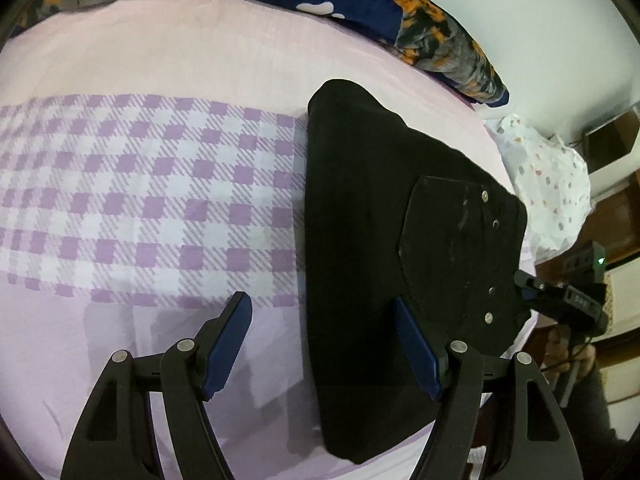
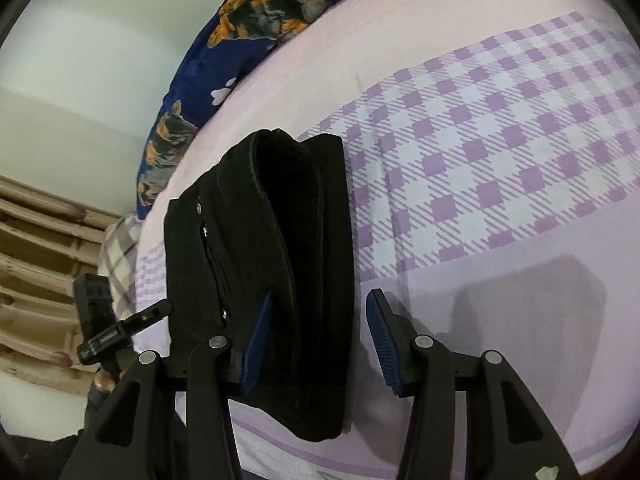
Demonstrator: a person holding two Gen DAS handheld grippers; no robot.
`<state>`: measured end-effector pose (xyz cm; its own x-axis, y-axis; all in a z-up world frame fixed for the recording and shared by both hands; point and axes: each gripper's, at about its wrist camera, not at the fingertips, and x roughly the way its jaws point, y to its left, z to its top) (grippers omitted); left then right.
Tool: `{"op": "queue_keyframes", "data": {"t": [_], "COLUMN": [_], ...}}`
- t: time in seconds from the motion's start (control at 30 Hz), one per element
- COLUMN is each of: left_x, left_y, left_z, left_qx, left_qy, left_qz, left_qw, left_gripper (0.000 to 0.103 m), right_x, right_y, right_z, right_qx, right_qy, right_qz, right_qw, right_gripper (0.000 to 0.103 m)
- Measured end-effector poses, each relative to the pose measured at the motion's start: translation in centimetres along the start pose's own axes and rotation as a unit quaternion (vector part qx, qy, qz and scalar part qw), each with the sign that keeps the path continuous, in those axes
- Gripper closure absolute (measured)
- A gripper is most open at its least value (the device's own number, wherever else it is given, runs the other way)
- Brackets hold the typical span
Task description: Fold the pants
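Note:
Black pants lie folded in a compact stack on the bed, back pocket with rivets facing up; they also show in the right wrist view. My left gripper is open and empty, hovering over the pants' near left edge, its right finger above the cloth. My right gripper is open and empty over the pants' near right edge, its left finger above the cloth. The other gripper's body shows at the bed's edge in each view.
The bed has a pink sheet with a purple checked band. A dark blue patterned blanket lies along the far edge. A white printed cloth sits past the bed's right side. Wooden slats stand beside the bed.

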<state>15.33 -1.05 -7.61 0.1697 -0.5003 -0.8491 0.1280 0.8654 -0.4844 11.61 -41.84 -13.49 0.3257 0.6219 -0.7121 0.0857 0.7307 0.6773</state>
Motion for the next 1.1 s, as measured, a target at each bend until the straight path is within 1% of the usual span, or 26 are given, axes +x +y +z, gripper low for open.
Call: {"op": "queue_keyframes", "data": {"t": [0.13,0.23,0.33,0.4,0.53,0.63,0.67,0.7,0.73,0.8,0.83,0.9,0.97,1.1], "left_x": [0.7,1.3,1.8,2.3,3.1,3.5,3.5,3.5,3.5,3.4,3.1,2.5,1.7,-0.1], "left_y": [-0.4,-0.9,-1.5,-2.0,-2.8,-2.9,-2.9,-2.9,-2.7,-2.9,-2.9,-3.4,-3.7,-3.7], "left_z": [0.9,1.2,1.2,1.6,2.3,2.7,2.6,2.6,2.5,2.5,2.3,2.2,2.1,2.2], "left_qx": [0.000,0.010,0.025,0.028,0.041,0.036,0.033,0.030,0.027,0.027,0.029,0.033,0.032,0.016], "left_qy": [0.009,0.011,0.008,0.006,-0.002,-0.008,-0.009,-0.012,-0.014,-0.022,-0.027,-0.033,-0.042,-0.056], "left_qz": [-0.016,-0.029,-0.038,-0.048,-0.046,-0.048,-0.044,-0.038,-0.036,-0.035,-0.034,-0.029,-0.037,-0.056], "left_qw": [0.9998,0.9995,0.9989,0.9984,0.9981,0.9981,0.9984,0.9987,0.9989,0.9988,0.9987,0.9985,0.9979,0.9967], "left_gripper": [0.030,0.030,0.030,0.030,0.029,0.029,0.037,0.049,0.052,0.063,0.065,0.073,0.078,0.082], "right_x": [0.6,1.0,1.4,1.9,3.2,3.7,3.6,3.4,2.9,2.2,1.9,1.3,0.9,0.2], "right_y": [-0.8,-1.1,-1.1,-1.0,-0.6,-0.1,0.1,0.4,0.3,1.0,1.4,2.6,3.6,6.4], "right_z": [0.6,1.1,1.6,1.9,2.7,2.7,2.5,2.3,1.8,1.3,1.1,0.7,0.6,0.5], "right_qx": [0.005,0.003,-0.008,-0.011,-0.006,-0.006,-0.004,-0.006,-0.005,0.001,0.002,0.002,0.000,-0.006], "right_qy": [0.011,0.018,0.028,0.034,0.044,0.038,0.034,0.028,0.023,0.012,0.007,-0.001,-0.005,-0.012], "right_qz": [0.037,0.060,0.075,0.085,0.106,0.100,0.092,0.087,0.088,0.087,0.085,0.086,0.088,0.090], "right_qw": [0.999,0.998,0.997,0.996,0.993,0.994,0.995,0.996,0.996,0.996,0.996,0.996,0.996,0.996], "right_gripper": [0.057,0.058,0.058,0.060,0.063,0.067,0.069,0.071,0.075,0.077,0.078,0.079,0.079,0.079]}}
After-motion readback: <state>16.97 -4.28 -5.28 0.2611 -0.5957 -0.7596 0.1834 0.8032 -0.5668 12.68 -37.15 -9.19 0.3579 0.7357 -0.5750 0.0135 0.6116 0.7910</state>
